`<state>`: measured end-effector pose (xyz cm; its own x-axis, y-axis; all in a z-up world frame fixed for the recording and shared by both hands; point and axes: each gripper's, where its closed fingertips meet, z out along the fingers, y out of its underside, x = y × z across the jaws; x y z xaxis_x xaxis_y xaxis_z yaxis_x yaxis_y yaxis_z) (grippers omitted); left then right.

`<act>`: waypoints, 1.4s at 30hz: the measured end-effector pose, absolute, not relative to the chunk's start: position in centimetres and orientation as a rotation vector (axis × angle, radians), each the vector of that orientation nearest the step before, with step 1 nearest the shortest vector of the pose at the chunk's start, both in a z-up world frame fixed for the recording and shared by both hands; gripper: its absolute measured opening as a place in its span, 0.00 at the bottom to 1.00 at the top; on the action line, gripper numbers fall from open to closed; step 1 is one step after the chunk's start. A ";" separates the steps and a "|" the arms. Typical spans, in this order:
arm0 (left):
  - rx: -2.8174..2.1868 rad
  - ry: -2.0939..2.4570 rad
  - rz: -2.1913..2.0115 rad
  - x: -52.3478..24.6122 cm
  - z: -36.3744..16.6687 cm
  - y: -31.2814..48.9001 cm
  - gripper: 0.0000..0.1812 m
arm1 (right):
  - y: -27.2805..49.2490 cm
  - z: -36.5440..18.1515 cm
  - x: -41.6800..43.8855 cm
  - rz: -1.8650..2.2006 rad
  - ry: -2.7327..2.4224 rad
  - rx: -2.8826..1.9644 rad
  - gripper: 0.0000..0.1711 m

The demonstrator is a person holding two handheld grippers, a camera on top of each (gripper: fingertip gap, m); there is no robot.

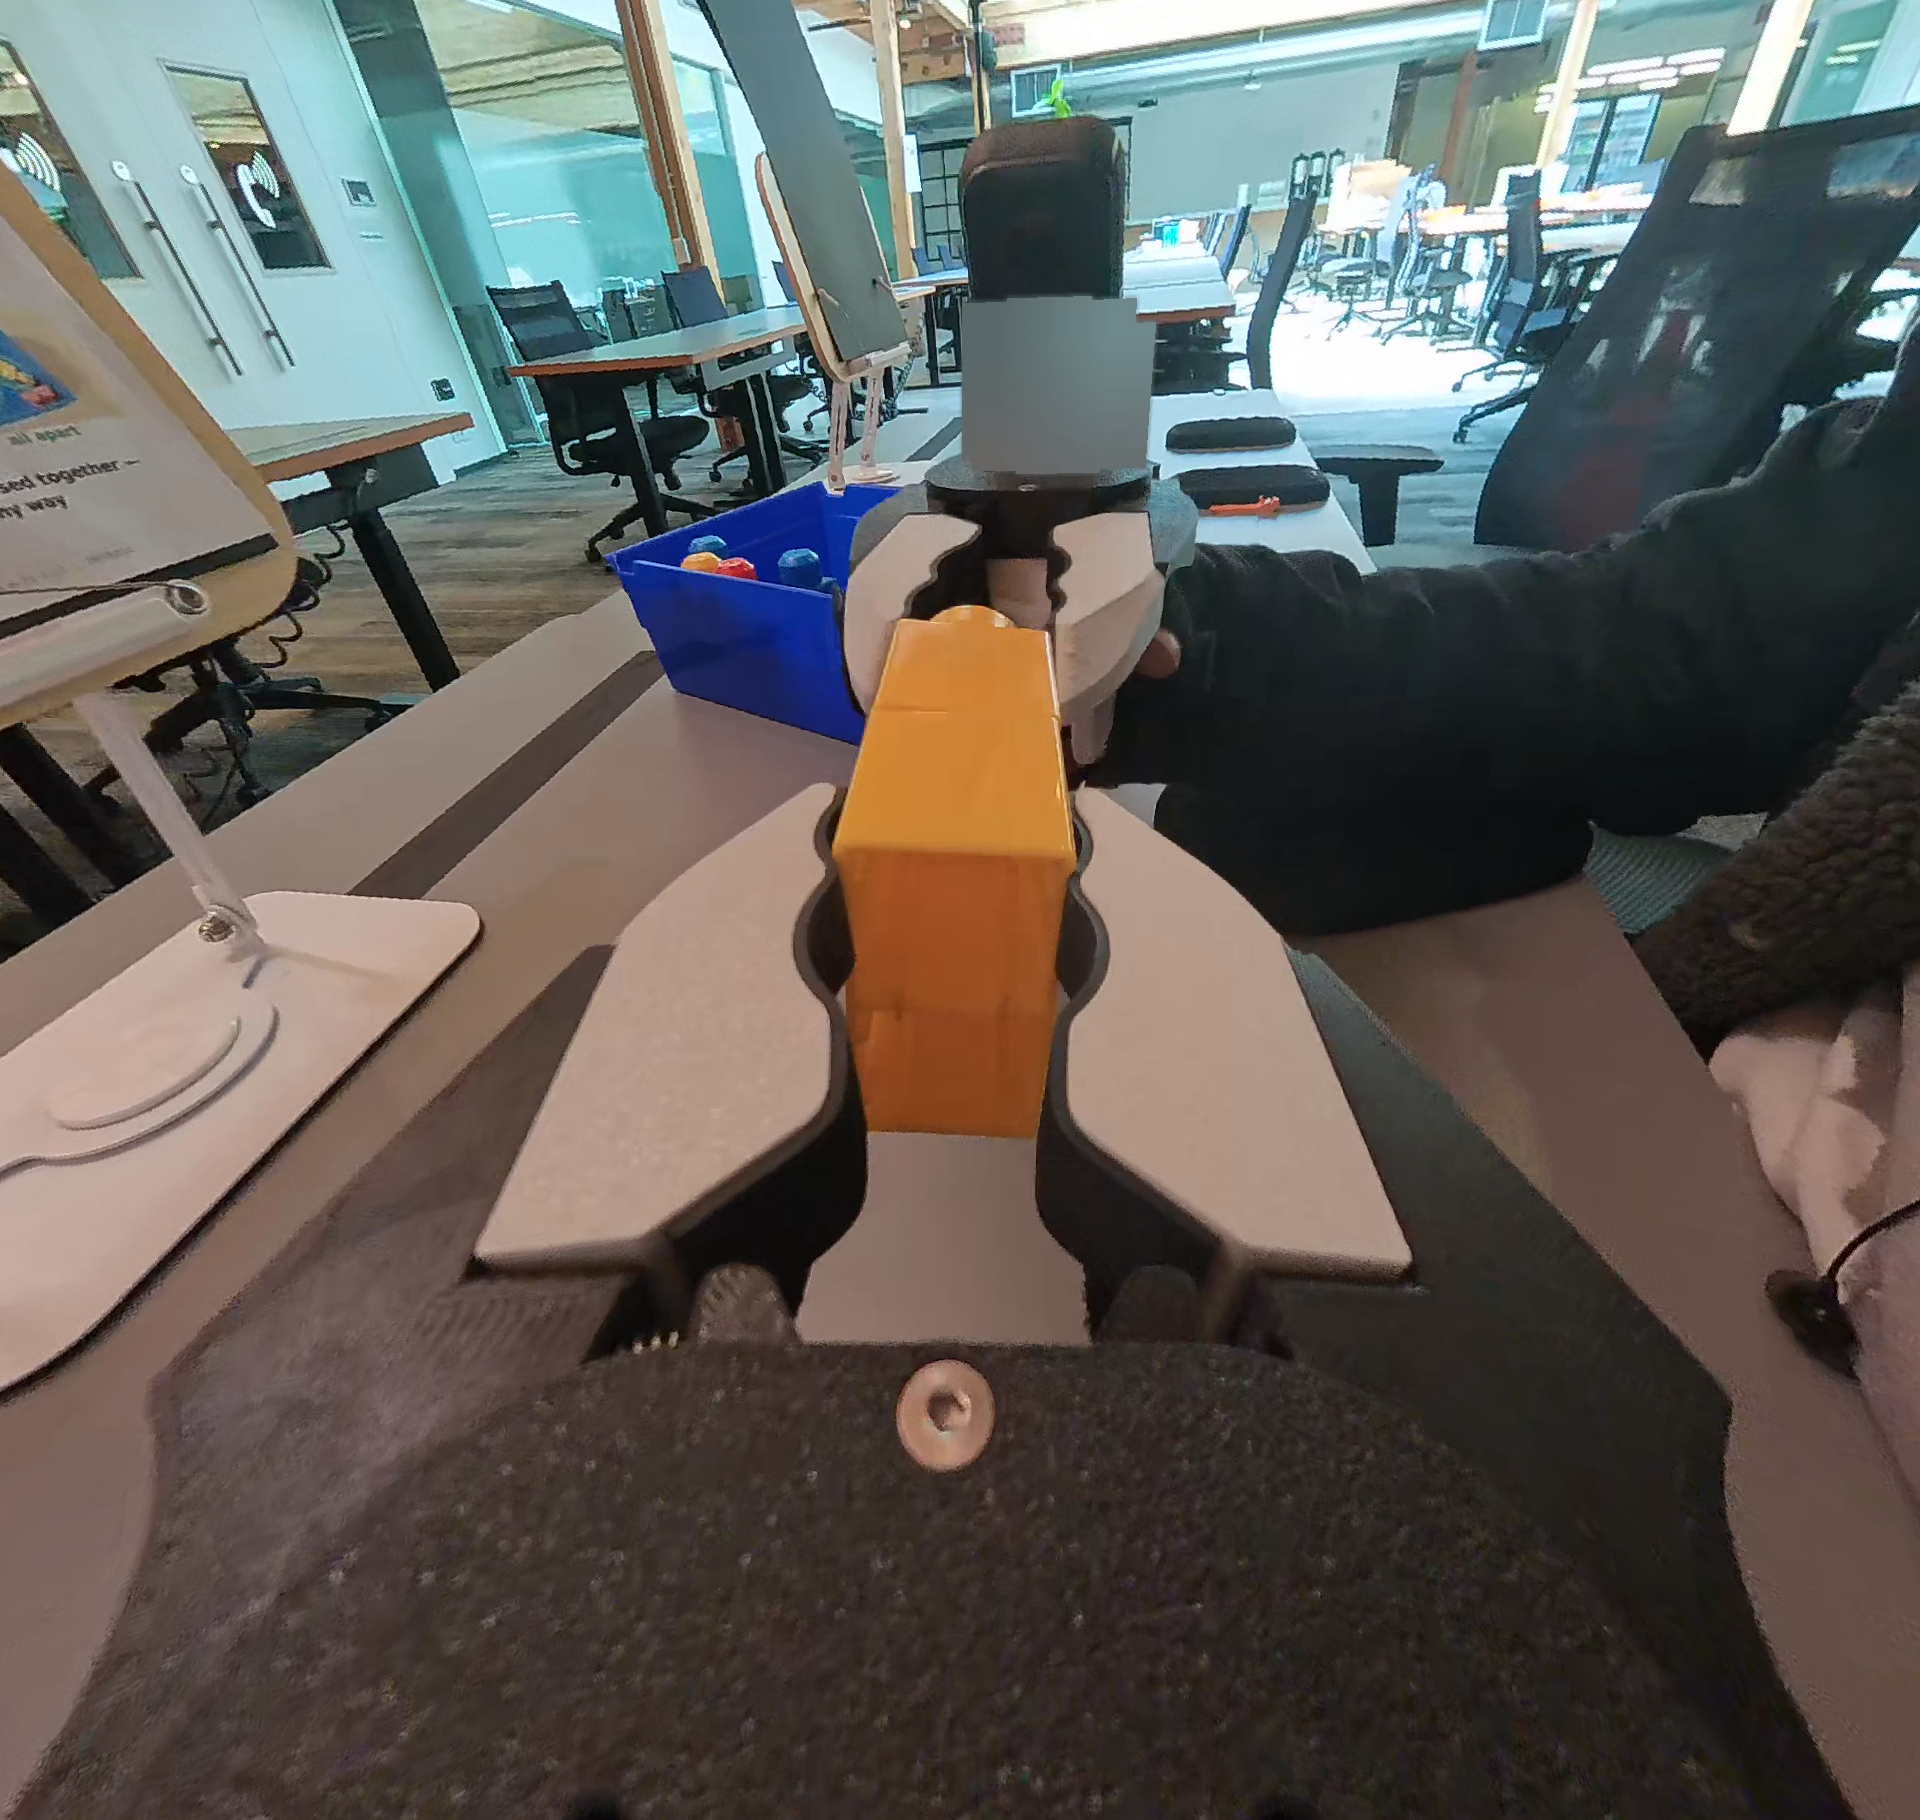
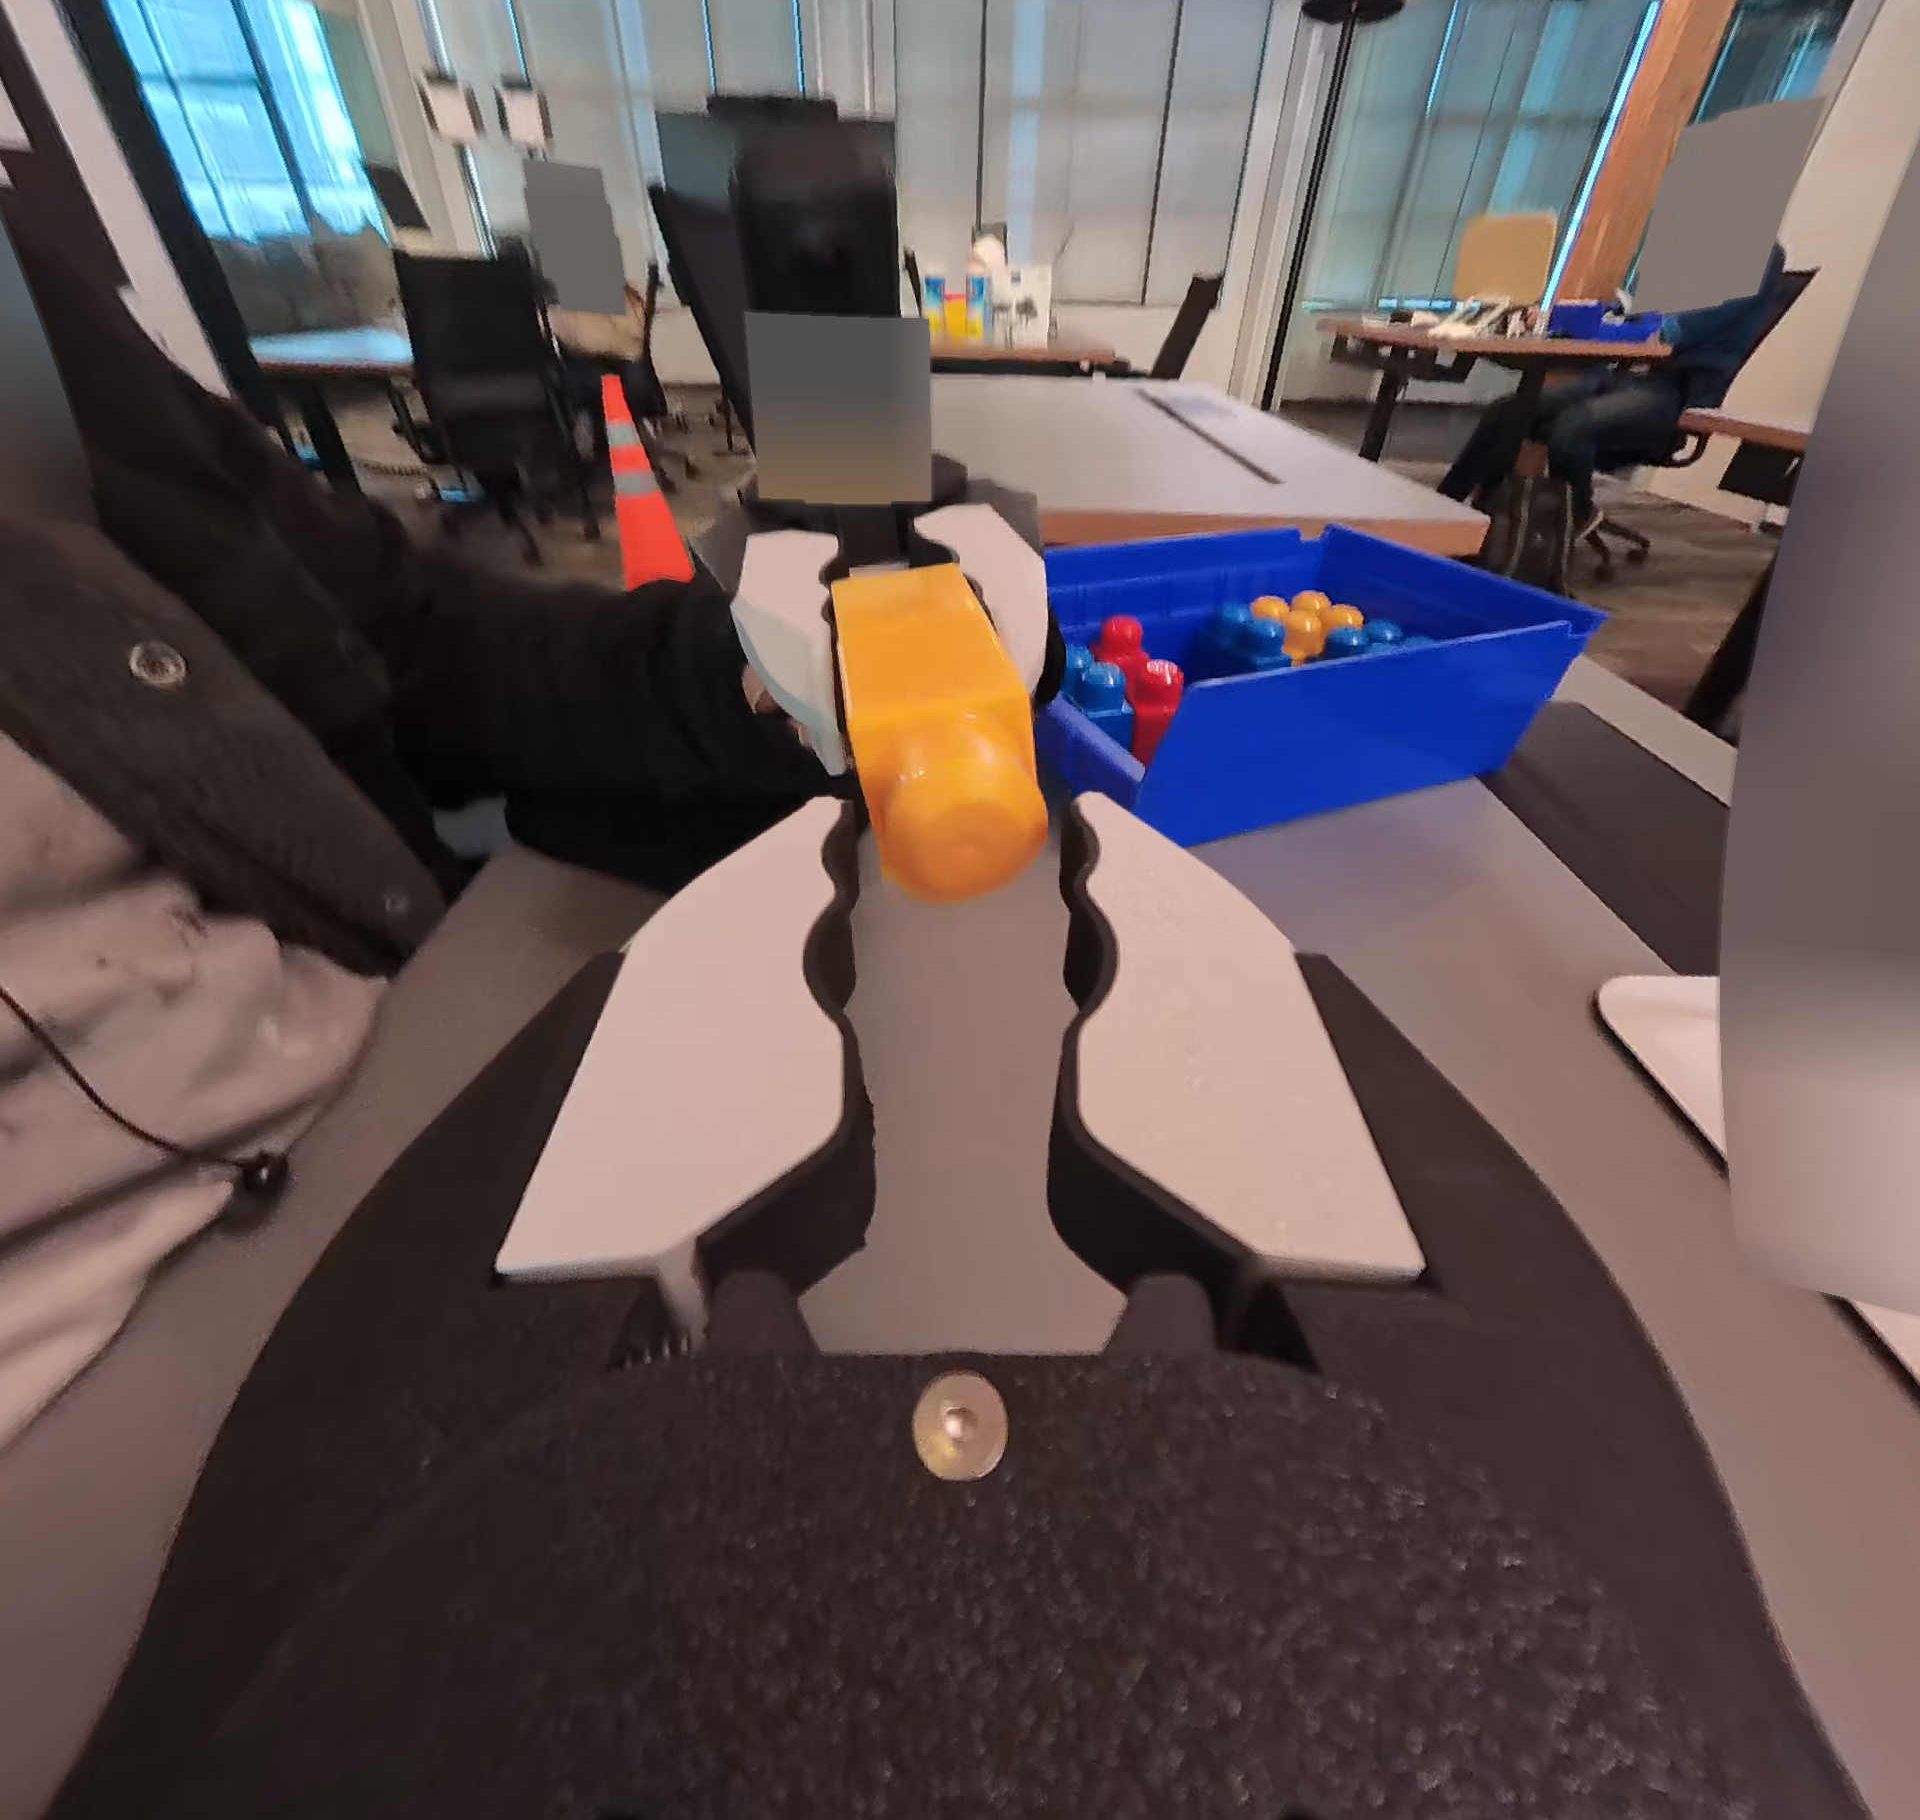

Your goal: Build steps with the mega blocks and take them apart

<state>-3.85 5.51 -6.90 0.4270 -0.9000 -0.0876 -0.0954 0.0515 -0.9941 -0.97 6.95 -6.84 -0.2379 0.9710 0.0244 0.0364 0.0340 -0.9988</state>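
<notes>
Left tool (image 1: 951,835) clamped on the orange block (image 1: 951,835), held above the bench (image 1: 520,794) with its stud end pointing away. Right tool (image 2: 961,825) facing it, fingers (image 2: 727,1032) spread, stud tip just between them, no grip there. Two tools, nose to nose, in front of the blue bin (image 2: 1351,731). One orange piece in the air, looking like two blocks stacked, seam visible on its side. In the bin: blue, red and orange blocks, roughly eight studs showing, exact block count unclear. Behind the bin, one orange cone (image 2: 639,492) on the floor. Left of the bin, one white stand (image 1: 208,1022) holding a card.
</notes>
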 end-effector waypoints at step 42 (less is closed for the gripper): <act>-1.530 0.853 -0.570 -5.9 -9.2 9.1 0.00 | 25.4 -7.1 28.8 0.091 -1.598 -2.148 0.17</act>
<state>-5.85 9.12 -9.20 0.6069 -0.7856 -0.1204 -0.1895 0.0041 -0.9819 28.78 25.36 -7.08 0.3236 0.9214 0.2151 0.8911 -0.2203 -0.3968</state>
